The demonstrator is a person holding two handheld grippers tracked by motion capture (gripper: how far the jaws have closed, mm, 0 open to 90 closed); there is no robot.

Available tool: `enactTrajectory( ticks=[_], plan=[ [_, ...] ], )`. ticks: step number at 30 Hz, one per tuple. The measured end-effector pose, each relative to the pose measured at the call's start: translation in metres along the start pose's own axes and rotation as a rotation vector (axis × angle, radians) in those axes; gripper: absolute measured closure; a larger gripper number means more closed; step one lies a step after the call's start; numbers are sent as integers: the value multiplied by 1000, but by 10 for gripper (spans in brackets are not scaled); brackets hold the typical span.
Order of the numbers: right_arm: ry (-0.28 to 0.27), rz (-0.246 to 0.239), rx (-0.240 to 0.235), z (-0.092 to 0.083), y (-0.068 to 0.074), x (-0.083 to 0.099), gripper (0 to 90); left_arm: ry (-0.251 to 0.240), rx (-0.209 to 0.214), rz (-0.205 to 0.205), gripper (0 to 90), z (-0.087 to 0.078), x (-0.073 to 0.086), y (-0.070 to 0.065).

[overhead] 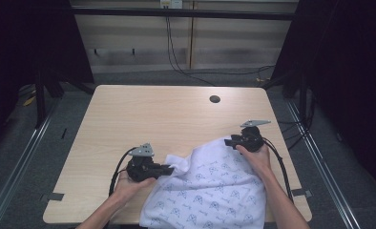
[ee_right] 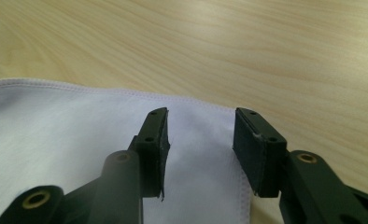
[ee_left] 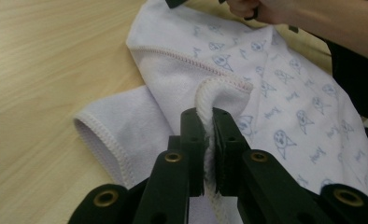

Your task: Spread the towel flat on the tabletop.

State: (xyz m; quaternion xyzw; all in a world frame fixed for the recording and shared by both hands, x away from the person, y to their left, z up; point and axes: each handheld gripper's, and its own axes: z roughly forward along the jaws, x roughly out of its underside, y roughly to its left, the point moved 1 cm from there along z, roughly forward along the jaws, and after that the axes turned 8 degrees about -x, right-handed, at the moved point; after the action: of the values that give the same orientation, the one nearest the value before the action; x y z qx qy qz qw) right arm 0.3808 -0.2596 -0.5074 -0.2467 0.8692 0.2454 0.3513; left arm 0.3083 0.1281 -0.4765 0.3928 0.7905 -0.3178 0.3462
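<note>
The high view is looking forward and down over the table (overhead: 176,114). Both gripper views are sitting close above the cloth (ee_left: 275,93), each facing along its own jaws, all three sharing that cloth.

Lab: dark curtains (overhead: 28,38), floor rails (overhead: 14,171), cables (overhead: 176,62).

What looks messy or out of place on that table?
The white printed cloth lies rumpled, hanging off the table's near edge. The left gripper pinches a bunched, folded-over hem; the right gripper is open over another edge. Nothing looks spilled or damaged.
</note>
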Motion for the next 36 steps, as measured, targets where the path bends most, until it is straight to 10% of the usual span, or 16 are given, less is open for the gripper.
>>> enactTrajectory(
  ticks=[10,13,20,36],
  plan=[
    [50,-55,93,4,9,7,687,-32,-37,-33,849,-10,0,11],
    [62,-52,52,0,14,11,864,-34,-33,-34,850,-14,1,10],
    [64,-22,-37,-3,21,13,888,-63,-9,-27,852,-35,8,-1],
    [-270,-71,-45,-71,30,-96,888,-319,-182,-48,857,-92,-56,39]
  ],
)
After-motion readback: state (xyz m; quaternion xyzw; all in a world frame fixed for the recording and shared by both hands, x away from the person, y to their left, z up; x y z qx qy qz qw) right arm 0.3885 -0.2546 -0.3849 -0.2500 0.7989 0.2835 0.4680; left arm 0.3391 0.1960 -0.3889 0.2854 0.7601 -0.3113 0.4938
